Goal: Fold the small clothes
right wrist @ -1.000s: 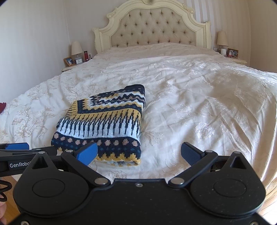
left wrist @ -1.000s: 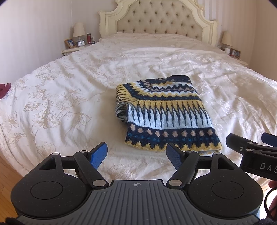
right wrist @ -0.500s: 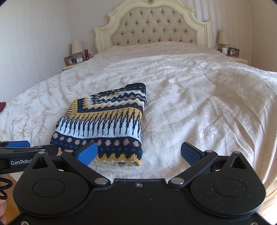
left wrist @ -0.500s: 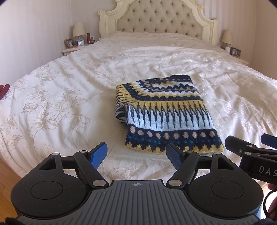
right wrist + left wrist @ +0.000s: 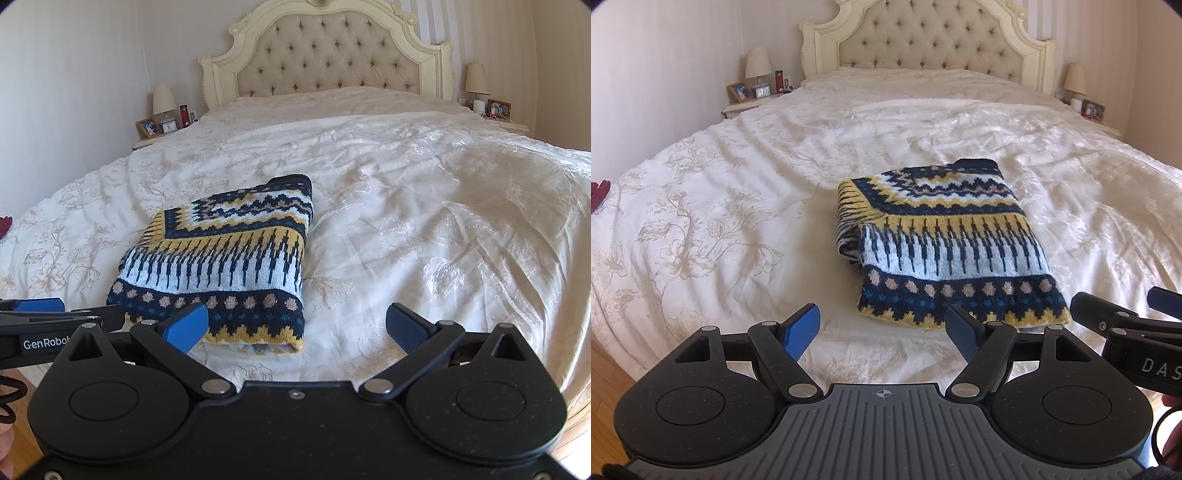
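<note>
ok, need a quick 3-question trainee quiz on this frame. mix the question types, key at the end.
1. True or false: the left tongs are shut on the sweater.
2. Multiple choice: the sweater lies A) spread flat with sleeves out, B) folded into a compact rectangle on the bedspread, C) hanging off the bed edge.
3. Fill in: in the right wrist view, the right tongs are ____, with nothing between the blue pads.

Key: 1 false; 2 B; 3 open
</note>
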Tool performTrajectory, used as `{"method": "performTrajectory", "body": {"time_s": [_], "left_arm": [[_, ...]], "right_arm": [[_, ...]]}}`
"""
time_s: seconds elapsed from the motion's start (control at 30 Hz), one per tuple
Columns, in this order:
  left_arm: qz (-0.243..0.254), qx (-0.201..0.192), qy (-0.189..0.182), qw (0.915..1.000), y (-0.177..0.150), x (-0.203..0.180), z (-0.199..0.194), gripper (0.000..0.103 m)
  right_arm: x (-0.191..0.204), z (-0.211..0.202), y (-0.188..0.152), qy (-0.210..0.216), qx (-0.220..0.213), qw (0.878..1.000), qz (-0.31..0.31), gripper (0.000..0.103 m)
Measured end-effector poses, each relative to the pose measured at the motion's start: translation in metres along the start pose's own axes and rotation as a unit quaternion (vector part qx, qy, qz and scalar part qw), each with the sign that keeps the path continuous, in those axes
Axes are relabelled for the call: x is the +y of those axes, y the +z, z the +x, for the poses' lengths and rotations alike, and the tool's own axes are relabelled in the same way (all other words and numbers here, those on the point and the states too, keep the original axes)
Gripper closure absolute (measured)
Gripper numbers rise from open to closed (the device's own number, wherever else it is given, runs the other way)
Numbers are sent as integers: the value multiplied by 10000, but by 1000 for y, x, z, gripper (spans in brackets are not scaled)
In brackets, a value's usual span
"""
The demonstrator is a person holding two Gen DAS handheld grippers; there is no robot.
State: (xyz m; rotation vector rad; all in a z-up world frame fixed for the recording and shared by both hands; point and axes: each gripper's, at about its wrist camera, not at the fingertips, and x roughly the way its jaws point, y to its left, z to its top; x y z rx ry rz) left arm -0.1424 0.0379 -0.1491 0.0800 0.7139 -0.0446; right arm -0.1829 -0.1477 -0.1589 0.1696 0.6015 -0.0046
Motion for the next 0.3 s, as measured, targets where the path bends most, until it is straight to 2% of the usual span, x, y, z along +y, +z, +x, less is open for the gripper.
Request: {"method": "performTrajectory", "body": {"time_s": [0.3], "left_arm": [[11, -6, -11, 10000, 0, 1, 1, 29]], "right_arm": [[0, 0, 0, 6, 5, 10000, 2, 1]]}}
